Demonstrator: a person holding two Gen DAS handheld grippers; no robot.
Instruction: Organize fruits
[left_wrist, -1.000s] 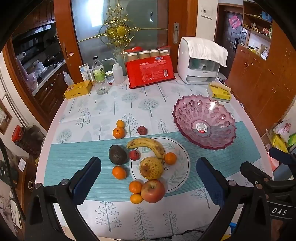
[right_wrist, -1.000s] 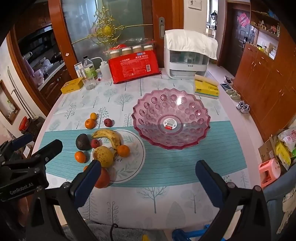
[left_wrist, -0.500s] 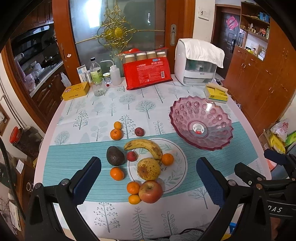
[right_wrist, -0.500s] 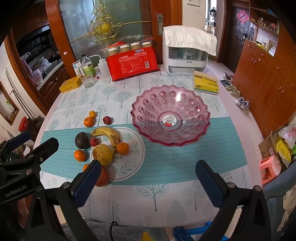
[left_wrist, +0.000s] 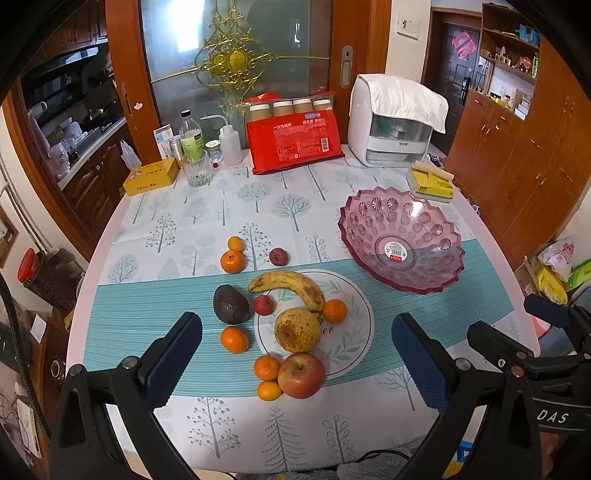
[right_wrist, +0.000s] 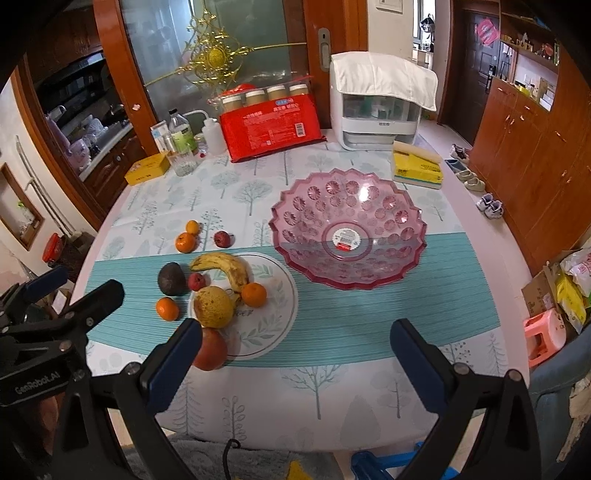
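Both views evenly lit and sharp at centre, daylight glowing through the frosted glass door (left_wrist: 236, 66) at the back; soft, faint shadows under the fruit. Small glare spots on the pink bowl (right_wrist: 347, 229) and glossy red package (left_wrist: 293, 142). Strong fisheye bending with black vignette in the corners; near gripper parts at the bottom edge slightly soft.

Both cameras drew back and up from the pink bowl (right_wrist: 347, 229): the fruit around the banana (left_wrist: 288, 286) sat smaller and higher in the left wrist view, and more tablecloth (left_wrist: 280, 428) showed below the red apple (left_wrist: 301, 374).
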